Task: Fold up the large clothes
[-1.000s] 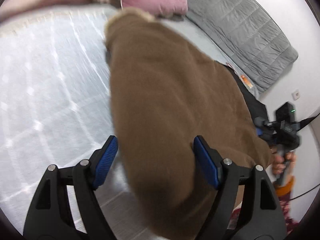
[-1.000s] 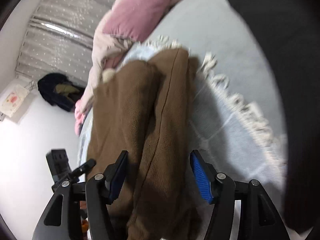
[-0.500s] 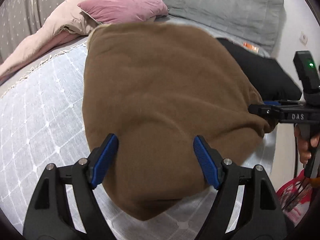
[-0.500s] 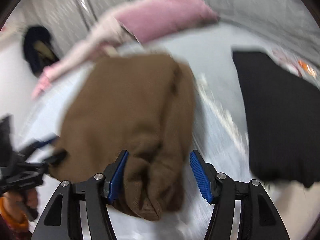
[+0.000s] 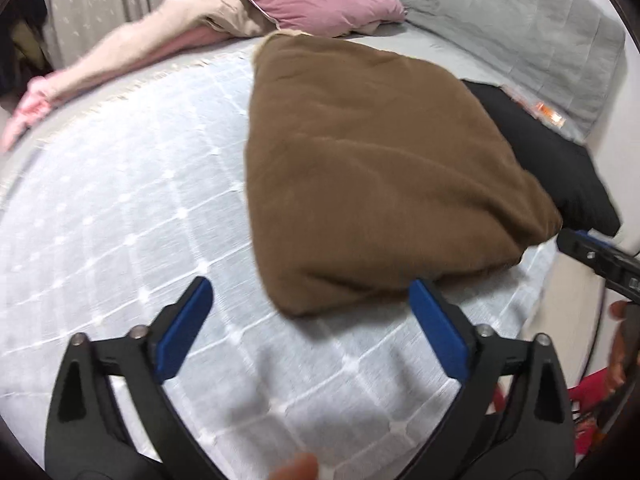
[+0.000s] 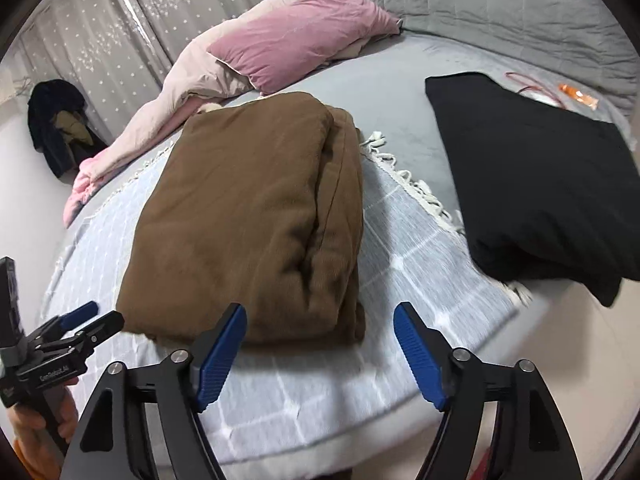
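Brown fleece garment (image 6: 248, 216), folded thick, lies on my bed's checked blanket (image 6: 412, 248). It looks soft, bulky, floppy; I would pinch its layered edge. Both claws, left (image 5: 310, 330) and right (image 6: 320, 354), gape empty.

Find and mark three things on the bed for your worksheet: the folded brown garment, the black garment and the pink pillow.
folded brown garment (image 6: 256, 216), right wrist view, middle of its top layer.
black garment (image 6: 528, 168), right wrist view, centre of the flat cloth.
pink pillow (image 6: 296, 36), right wrist view, middle of its upper face.
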Demonstrator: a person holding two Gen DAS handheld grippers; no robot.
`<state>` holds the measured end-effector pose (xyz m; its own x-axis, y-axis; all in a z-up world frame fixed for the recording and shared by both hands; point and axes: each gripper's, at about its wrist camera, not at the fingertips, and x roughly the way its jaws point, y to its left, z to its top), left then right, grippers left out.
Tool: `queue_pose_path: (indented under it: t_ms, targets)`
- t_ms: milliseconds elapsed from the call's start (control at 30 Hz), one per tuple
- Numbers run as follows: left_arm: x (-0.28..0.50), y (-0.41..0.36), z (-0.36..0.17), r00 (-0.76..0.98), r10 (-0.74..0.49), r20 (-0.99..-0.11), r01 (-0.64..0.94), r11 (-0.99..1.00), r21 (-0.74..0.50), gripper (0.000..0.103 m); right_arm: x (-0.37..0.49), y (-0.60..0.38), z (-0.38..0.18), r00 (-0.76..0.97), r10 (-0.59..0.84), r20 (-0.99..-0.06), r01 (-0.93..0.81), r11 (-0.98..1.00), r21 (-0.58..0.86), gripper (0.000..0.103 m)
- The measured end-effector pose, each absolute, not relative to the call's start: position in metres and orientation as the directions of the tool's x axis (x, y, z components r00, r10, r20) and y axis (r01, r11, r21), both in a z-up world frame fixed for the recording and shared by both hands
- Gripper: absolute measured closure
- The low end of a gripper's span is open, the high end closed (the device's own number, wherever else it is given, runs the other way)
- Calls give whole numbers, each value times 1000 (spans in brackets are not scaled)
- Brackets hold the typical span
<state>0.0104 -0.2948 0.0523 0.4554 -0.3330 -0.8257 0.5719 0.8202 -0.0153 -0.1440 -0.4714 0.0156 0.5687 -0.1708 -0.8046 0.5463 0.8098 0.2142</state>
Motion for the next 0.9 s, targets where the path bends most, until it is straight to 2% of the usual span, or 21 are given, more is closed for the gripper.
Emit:
queue_pose_path:
  t_ms: [100,267,500,900]
  targets:
    - [-9,-299,57,484,-268,-833,560,826,59,1,-145,-452,19,532,-231,-814,558,819,133,12]
    - [-29,-290,59,494,-212,-843,499,863,76,1,-141,-418,23,431,-346,-833,559,827,-54,9]
    - [-37,-281,49,440,-222,-870,479,877,19,1,-138,-403,17,415,-324,-850,538,841,-59,8]
    - [-39,-286,47,416,-223,-882,487,873,9,1,-140,-404,19,420,-323,-848,542,839,-51,8]
